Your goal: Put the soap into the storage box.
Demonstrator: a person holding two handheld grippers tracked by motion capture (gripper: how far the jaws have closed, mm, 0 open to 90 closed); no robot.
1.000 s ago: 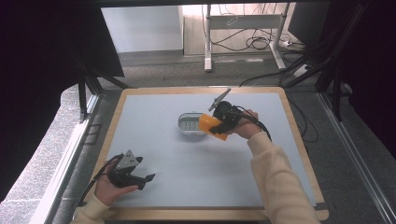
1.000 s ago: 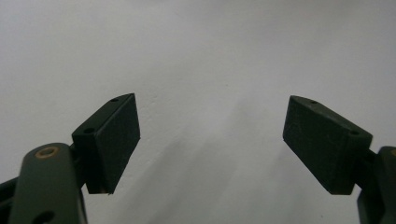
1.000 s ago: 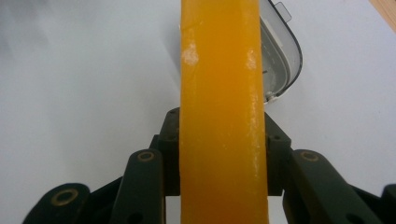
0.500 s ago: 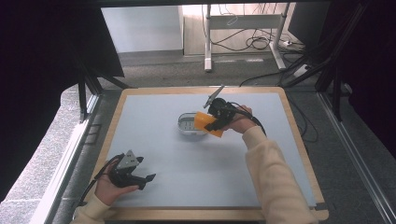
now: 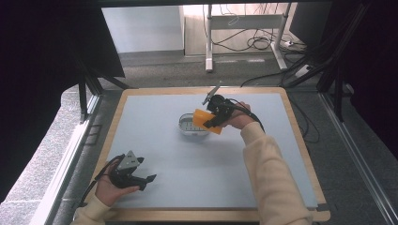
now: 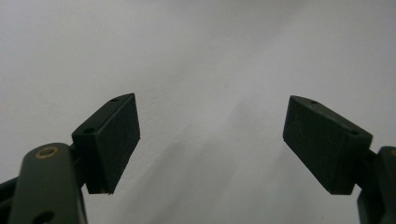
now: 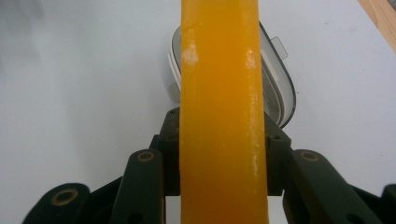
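We see the right gripper [image 5: 212,118] clamped on an orange soap bar [image 7: 219,116], holding it just above a white soap dish [image 5: 193,125] near the middle of the blue-grey table [image 5: 197,173]. The left gripper [image 5: 141,180] rests at the near-left corner, jaws apart and empty.

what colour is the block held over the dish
Orange block, clearest in the right gripper view.
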